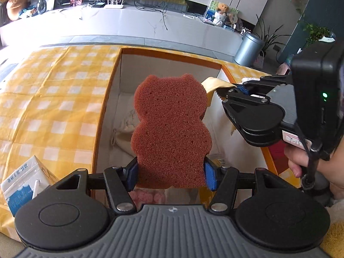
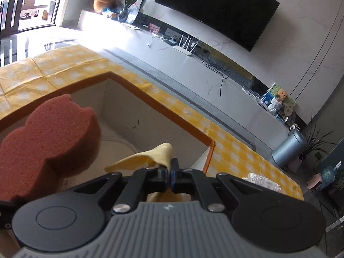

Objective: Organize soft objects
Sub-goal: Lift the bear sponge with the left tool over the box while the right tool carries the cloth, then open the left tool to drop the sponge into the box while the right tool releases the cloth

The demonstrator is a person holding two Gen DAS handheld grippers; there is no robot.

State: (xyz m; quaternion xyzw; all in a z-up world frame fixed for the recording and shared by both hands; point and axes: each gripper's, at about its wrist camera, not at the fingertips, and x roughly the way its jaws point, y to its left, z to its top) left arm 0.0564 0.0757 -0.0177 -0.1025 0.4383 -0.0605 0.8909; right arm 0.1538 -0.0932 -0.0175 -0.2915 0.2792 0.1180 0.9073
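My left gripper point(image 1: 171, 175) is shut on a brown bear-shaped sponge point(image 1: 169, 126), which stands upright between its blue pads above an open cardboard box point(image 1: 172, 52) with an orange rim. In the right wrist view the same sponge point(image 2: 47, 146) hangs at the left over the box point(image 2: 159, 107). My right gripper point(image 2: 169, 175) is shut on a thin yellow cloth point(image 2: 146, 157) pinched between its pads. Seen from the left wrist, the right gripper point(image 1: 221, 93) holds that cloth point(image 1: 211, 83) over the box's right side. Pale soft items lie in the box bottom point(image 1: 122, 133).
A yellow checked tablecloth point(image 1: 53, 99) covers the table around the box. A milk carton point(image 1: 23, 182) lies at the near left. A white crumpled thing point(image 2: 262, 180) rests right of the box. Beyond the table stand a white TV bench point(image 1: 129, 25) and a grey bin point(image 1: 247, 49).
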